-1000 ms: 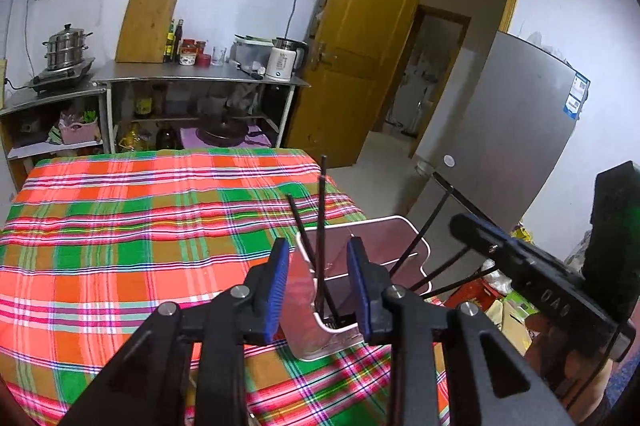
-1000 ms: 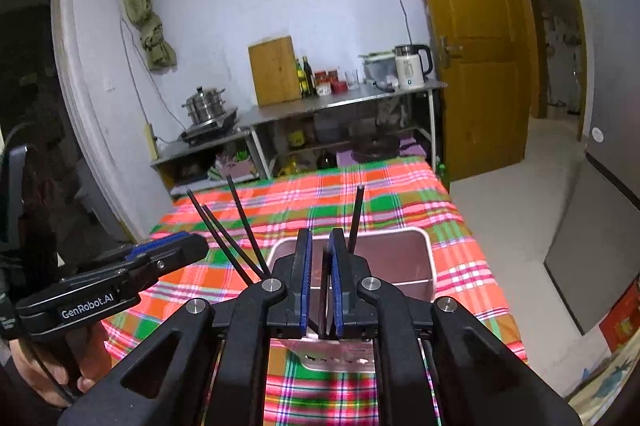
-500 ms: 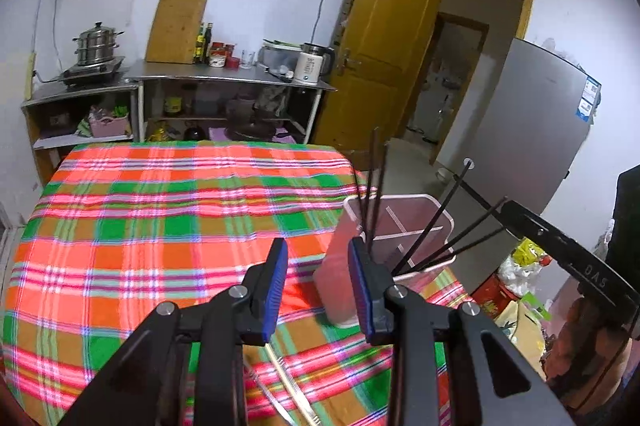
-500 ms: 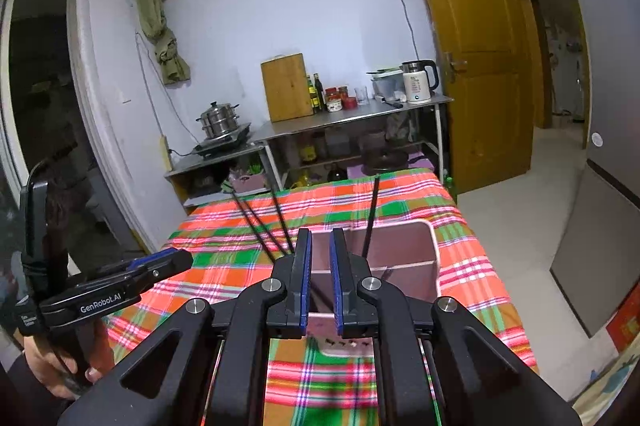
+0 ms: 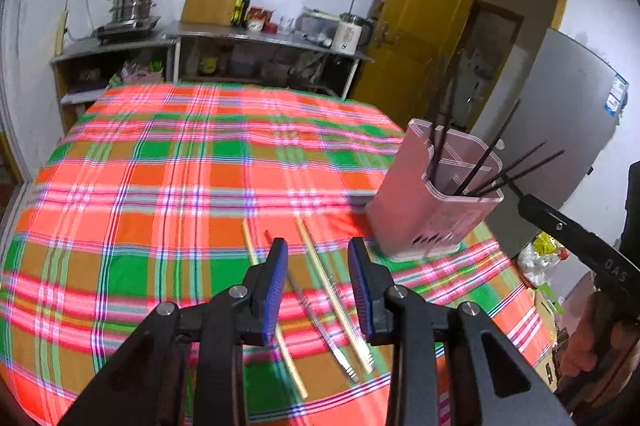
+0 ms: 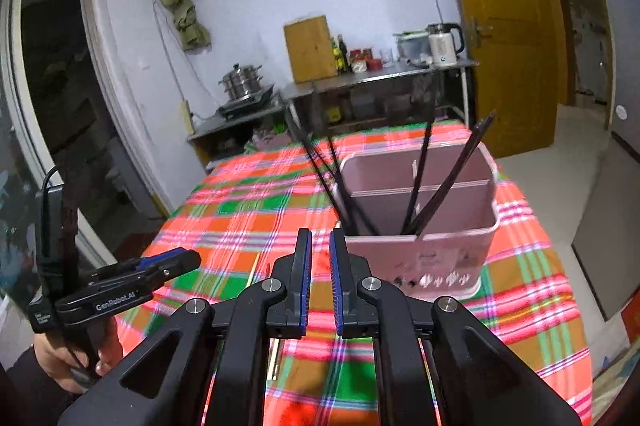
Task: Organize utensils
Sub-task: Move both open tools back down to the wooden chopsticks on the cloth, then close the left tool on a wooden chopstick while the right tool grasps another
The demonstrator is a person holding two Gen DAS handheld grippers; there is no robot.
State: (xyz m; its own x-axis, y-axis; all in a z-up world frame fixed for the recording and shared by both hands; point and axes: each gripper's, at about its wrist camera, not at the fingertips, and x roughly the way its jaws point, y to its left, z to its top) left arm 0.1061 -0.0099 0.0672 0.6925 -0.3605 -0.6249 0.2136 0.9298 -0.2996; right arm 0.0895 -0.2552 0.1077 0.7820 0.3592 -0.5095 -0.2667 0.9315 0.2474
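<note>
Now my left gripper (image 5: pixel 318 282) hangs wide open, empty, over loose chopsticks (image 5: pixel 332 282); right gripper (image 6: pixel 319 282) nearly closed, empty, before the holder (image 6: pixel 420 246); next, I'd lower and pinch one.

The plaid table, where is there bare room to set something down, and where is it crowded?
The plaid tablecloth is bare across its left half and far side, towards the steel shelf. It is crowded near the front: loose chopsticks lie under the open left gripper, with the pink utensil holder at the right edge.
</note>
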